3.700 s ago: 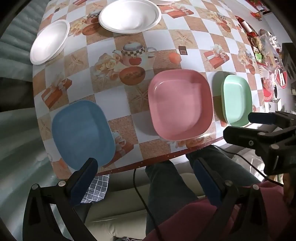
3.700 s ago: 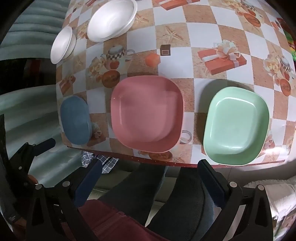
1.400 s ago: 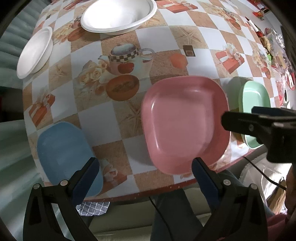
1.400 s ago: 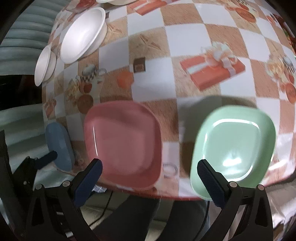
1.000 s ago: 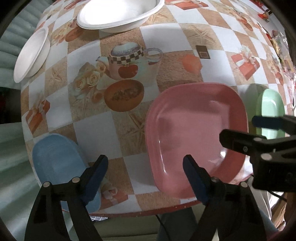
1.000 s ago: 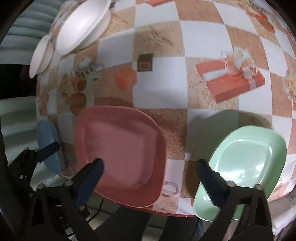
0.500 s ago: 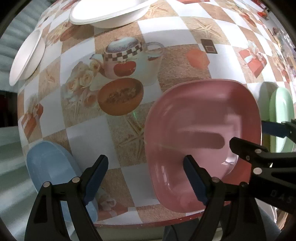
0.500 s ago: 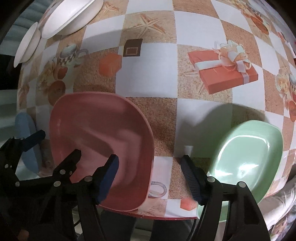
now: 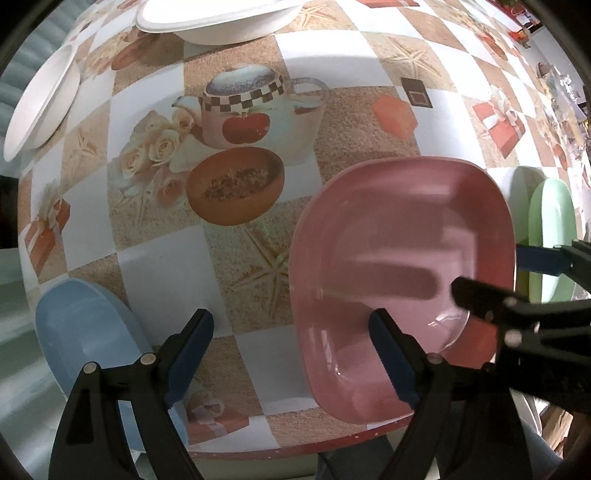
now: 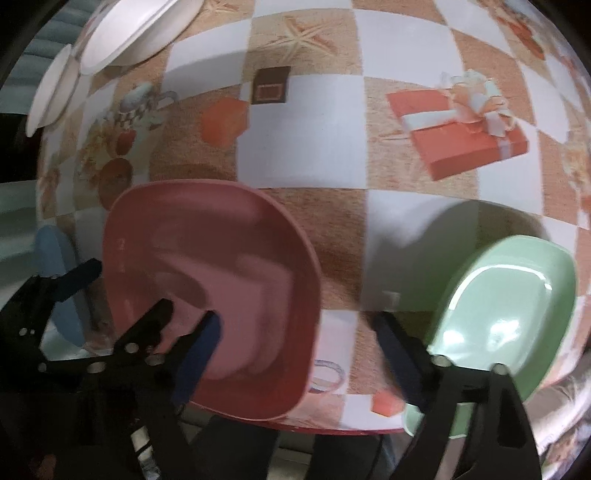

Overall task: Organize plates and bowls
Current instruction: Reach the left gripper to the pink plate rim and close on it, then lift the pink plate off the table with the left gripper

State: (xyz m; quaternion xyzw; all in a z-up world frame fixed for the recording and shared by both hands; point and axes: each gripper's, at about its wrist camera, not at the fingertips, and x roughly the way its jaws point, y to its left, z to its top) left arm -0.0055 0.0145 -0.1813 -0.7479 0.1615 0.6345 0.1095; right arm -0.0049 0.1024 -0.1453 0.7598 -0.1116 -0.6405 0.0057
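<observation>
On the checked desk (image 9: 155, 266), both open tools, left tool (image 9: 291, 354) and right tool (image 10: 299, 350), should pinch the pink plate (image 9: 399, 280) rim gently.

The bench (image 9: 236, 266), under a checkered printed cloth, carries a pink plate (image 9: 402, 273) at lower right, a blue plate (image 9: 88, 332) lower left, a green plate (image 9: 550, 218) at right, and two white bowls (image 9: 221, 18) along the top.
</observation>
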